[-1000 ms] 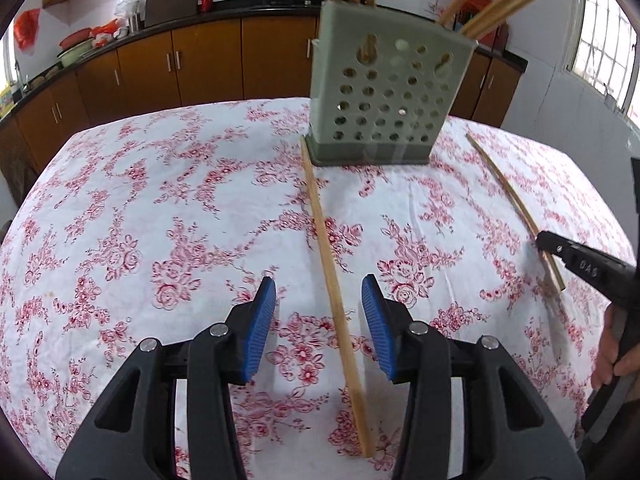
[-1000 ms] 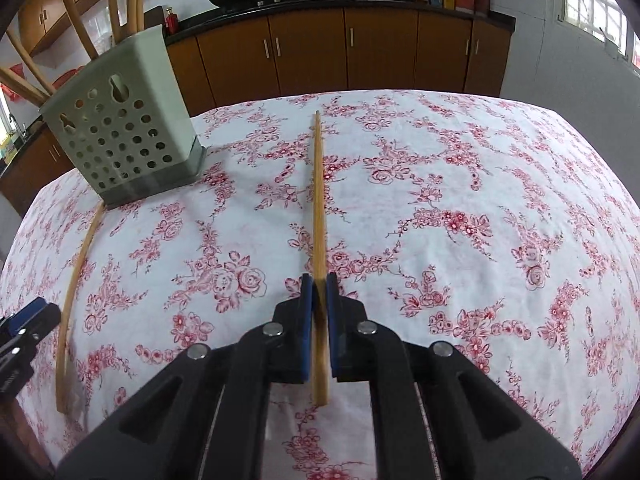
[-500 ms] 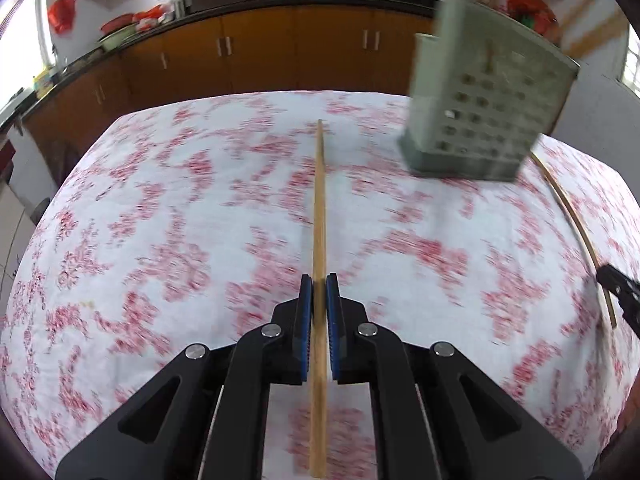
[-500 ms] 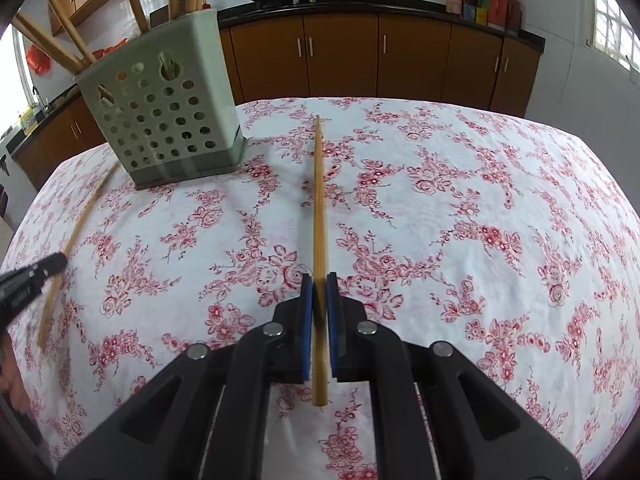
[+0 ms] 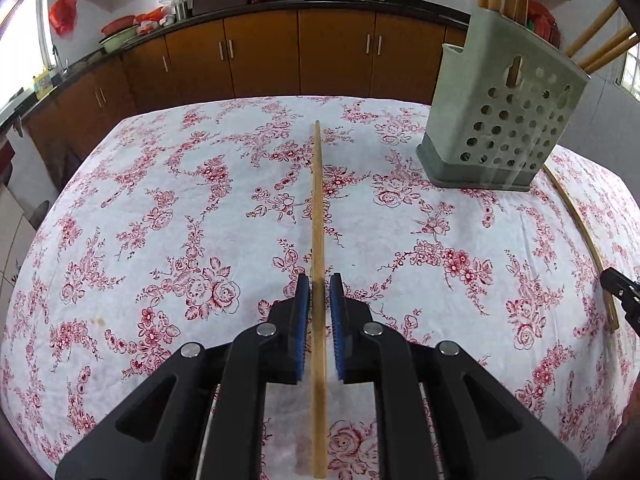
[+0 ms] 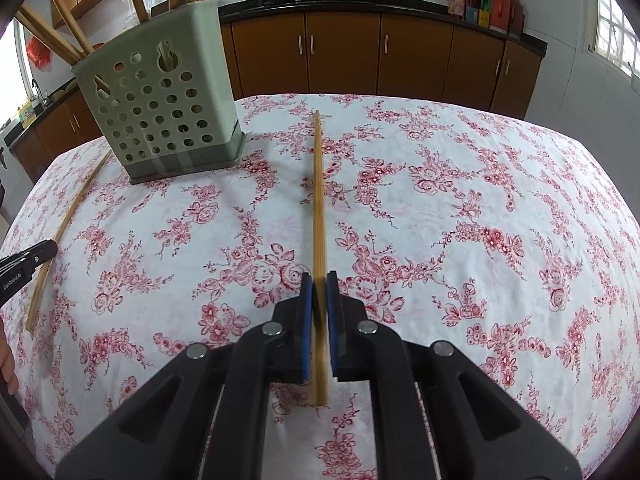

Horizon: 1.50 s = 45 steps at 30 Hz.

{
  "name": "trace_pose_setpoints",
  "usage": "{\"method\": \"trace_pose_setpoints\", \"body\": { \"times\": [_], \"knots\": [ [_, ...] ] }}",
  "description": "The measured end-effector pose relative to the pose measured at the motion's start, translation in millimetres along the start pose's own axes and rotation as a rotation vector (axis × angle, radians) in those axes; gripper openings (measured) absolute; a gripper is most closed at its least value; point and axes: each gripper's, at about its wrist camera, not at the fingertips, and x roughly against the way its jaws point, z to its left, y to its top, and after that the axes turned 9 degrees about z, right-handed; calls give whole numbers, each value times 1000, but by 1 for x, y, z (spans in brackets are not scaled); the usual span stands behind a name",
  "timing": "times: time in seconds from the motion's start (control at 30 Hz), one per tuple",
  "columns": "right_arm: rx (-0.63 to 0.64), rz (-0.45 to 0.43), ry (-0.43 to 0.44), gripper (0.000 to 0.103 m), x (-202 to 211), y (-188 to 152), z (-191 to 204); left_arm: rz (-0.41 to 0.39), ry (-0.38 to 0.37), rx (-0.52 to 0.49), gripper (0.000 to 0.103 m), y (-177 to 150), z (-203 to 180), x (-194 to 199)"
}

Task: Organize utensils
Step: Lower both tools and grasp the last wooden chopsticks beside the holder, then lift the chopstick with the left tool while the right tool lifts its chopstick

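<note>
A bamboo chopstick (image 5: pixel 318 200) lies on the flowered tablecloth and runs straight between the blue pads of my left gripper (image 5: pixel 320 280). Its jaws are opening, and a thin dark gap shows on each side of the stick. My right gripper (image 6: pixel 319 278) is shut on a second chopstick (image 6: pixel 318 184), which points away towards the counter. The grey-green perforated holder (image 5: pixel 500 120) stands at the back with several chopsticks upright in it. Each gripper's tip shows at the edge of the other's view: the right gripper (image 5: pixel 620 284) and the left gripper (image 6: pixel 28 260).
The table (image 6: pixel 500 200) with its white and red rose cloth falls away at a rounded edge on all sides. Brown kitchen cabinets (image 5: pixel 260 60) and a dark counter with woks stand behind it. A person's hand (image 6: pixel 6 364) shows at the left edge.
My left gripper swung into line with its chopstick and its jaws came in from wide to close around it, then parted slightly. The right gripper kept its grip and hardly moved.
</note>
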Motion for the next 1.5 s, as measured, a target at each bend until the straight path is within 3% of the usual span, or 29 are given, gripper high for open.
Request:
{"method": "trace_pose_setpoints", "body": {
  "times": [1.2,1.5],
  "knots": [
    [-1,0,2,10,0,0,-1,0,-11,1,14,1,-1,0],
    [-11,1,6,11,3,-6,-1,4,-9,-27,17,-15,0,9]
  ]
}}
